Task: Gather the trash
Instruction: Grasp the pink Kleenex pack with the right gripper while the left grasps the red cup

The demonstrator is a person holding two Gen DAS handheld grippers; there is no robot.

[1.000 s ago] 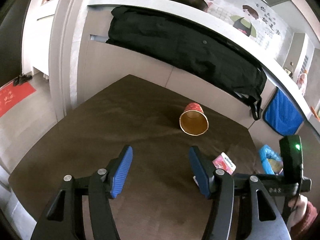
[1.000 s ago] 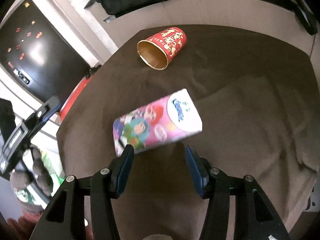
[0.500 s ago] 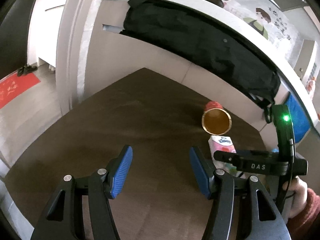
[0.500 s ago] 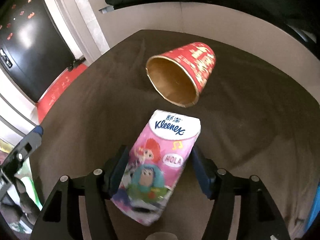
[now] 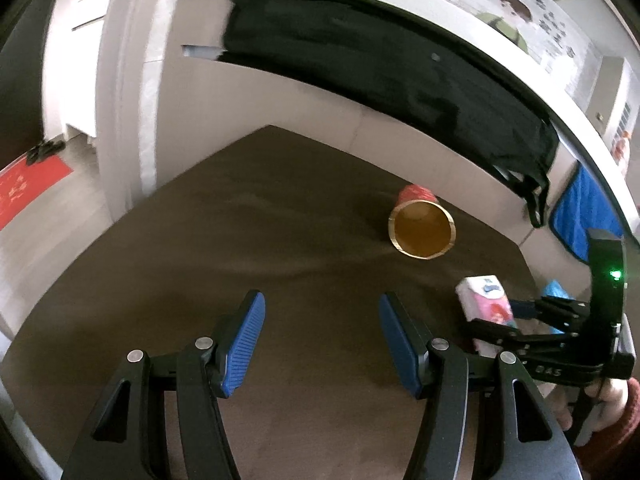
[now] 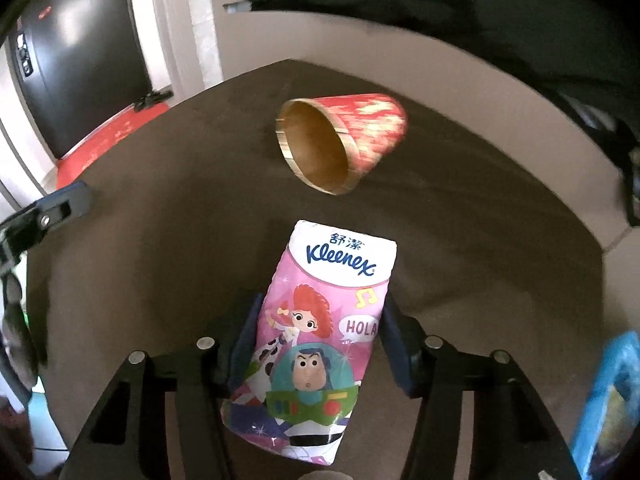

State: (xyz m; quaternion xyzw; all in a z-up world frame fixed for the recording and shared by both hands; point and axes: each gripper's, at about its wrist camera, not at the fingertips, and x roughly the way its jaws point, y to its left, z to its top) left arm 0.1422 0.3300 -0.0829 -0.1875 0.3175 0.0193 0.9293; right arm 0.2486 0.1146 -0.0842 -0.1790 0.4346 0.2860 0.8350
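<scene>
Between the blue pads of the right hand-held gripper [image 6: 318,344] sits the pink tissue pack [image 6: 320,332], its long axis running straight out along the fingers, white Kleenex end farthest away. Both pads meet the pack's long sides. The jaws have just been closing, with the pack between them, so I read this as a grip on the pack. Left wrist view confirms it: the pack [image 5: 486,300] juts from the right hand-held gripper's fingers [image 5: 524,308] above the brown tabletop [image 5: 240,240].

Straight beyond the pack's far end lies the red paper cup [image 6: 344,144], on its side on the tabletop [image 6: 160,280], apart from the pack. Gold mouth faces back toward the gripper and a little left, base pointing away and right.

Left hand-held gripper [image 5: 320,344] is open, nothing between its pads. From it the cup [image 5: 422,226] lies ahead and to the right, well apart, mouth turned almost squarely at it, long axis pointing away.

Judgement: the cup is the piece left lying. The right hand is nearer but occupied. The left is free, and would need to come across the cup's axis to pinch its sides rather than meet the open mouth.

Blue bag edge [image 6: 612,396] shows off the right gripper's right side, contents unclear.
</scene>
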